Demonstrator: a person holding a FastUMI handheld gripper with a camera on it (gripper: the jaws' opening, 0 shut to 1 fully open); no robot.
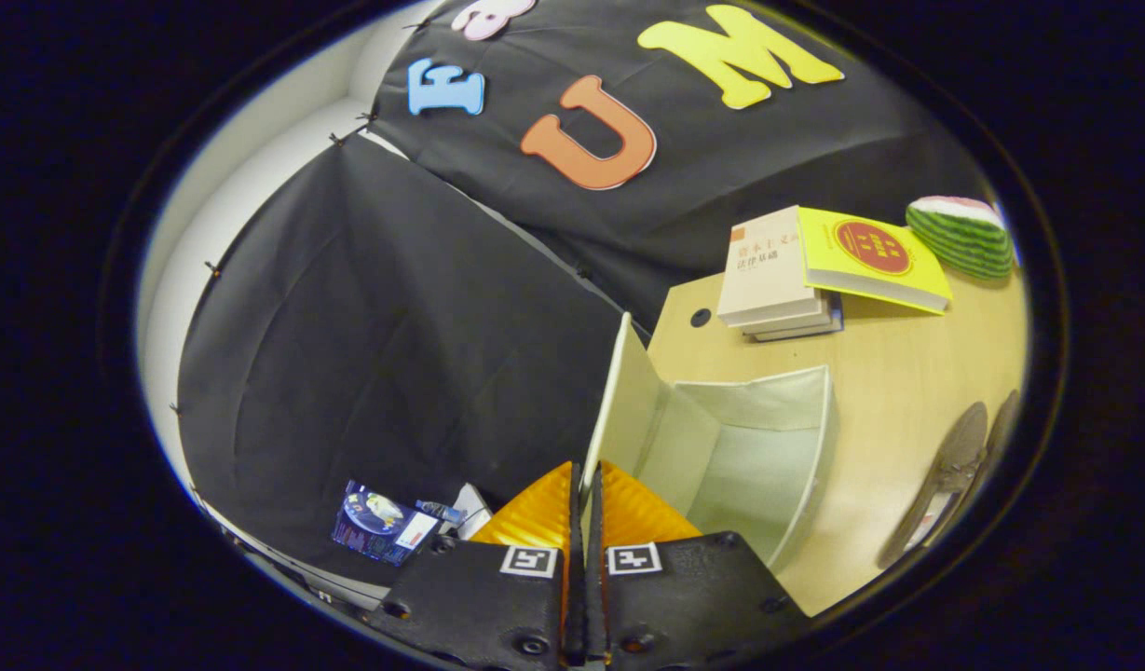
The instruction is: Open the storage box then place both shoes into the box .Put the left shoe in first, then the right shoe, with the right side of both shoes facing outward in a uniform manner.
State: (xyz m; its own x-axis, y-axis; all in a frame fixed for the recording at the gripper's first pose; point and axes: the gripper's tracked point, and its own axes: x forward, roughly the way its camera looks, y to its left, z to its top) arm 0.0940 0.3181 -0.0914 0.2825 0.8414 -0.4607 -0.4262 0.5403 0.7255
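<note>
The white storage box (796,485) stands open on the wooden table (907,391), and its inside looks empty. Its lid (623,401) is swung up on edge along the box's left side. My gripper (586,477) is shut on the lid's near edge, which runs down between the two fingers. Two dark shoes (954,461) lie side by side on the table to the right of the box, well off from the fingers and seen edge-on.
A stack of books (777,280) with a yellow book (870,256) leaning on it sits beyond the box. A watermelon-slice toy (963,233) lies at the far right. The table's left edge runs beside the lid, with a blue packet (376,524) lower down.
</note>
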